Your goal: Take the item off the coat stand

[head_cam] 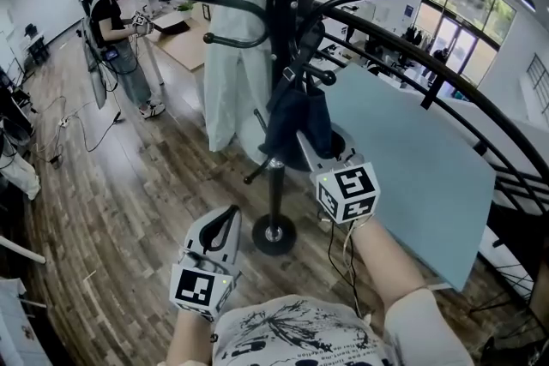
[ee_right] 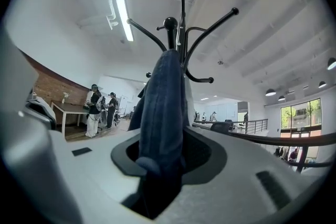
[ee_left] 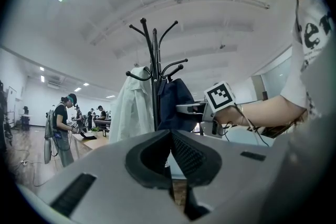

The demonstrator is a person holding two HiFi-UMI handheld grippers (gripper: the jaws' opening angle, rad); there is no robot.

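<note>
A black coat stand point(head_cam: 277, 30) rises in front of me from a round base point(head_cam: 274, 234). A dark blue garment point(head_cam: 292, 120) hangs from one of its hooks, and a white garment point(head_cam: 226, 56) hangs on its left side. My right gripper point(head_cam: 307, 143) is up against the blue garment. In the right gripper view the blue cloth point(ee_right: 163, 102) fills the gap between the jaws and my right gripper point(ee_right: 159, 168) is shut on it. My left gripper point(head_cam: 225, 225) is held low near the stand's base, shut and empty. In the left gripper view my left gripper point(ee_left: 170, 157) points up at the stand point(ee_left: 154, 76).
A pale blue-grey panel point(head_cam: 412, 150) lies just right of the stand, with a black curved railing point(head_cam: 480, 111) beyond it. A person point(head_cam: 120, 34) stands at the back left beside a wooden table point(head_cam: 184, 40). Cables run over the wood floor at left.
</note>
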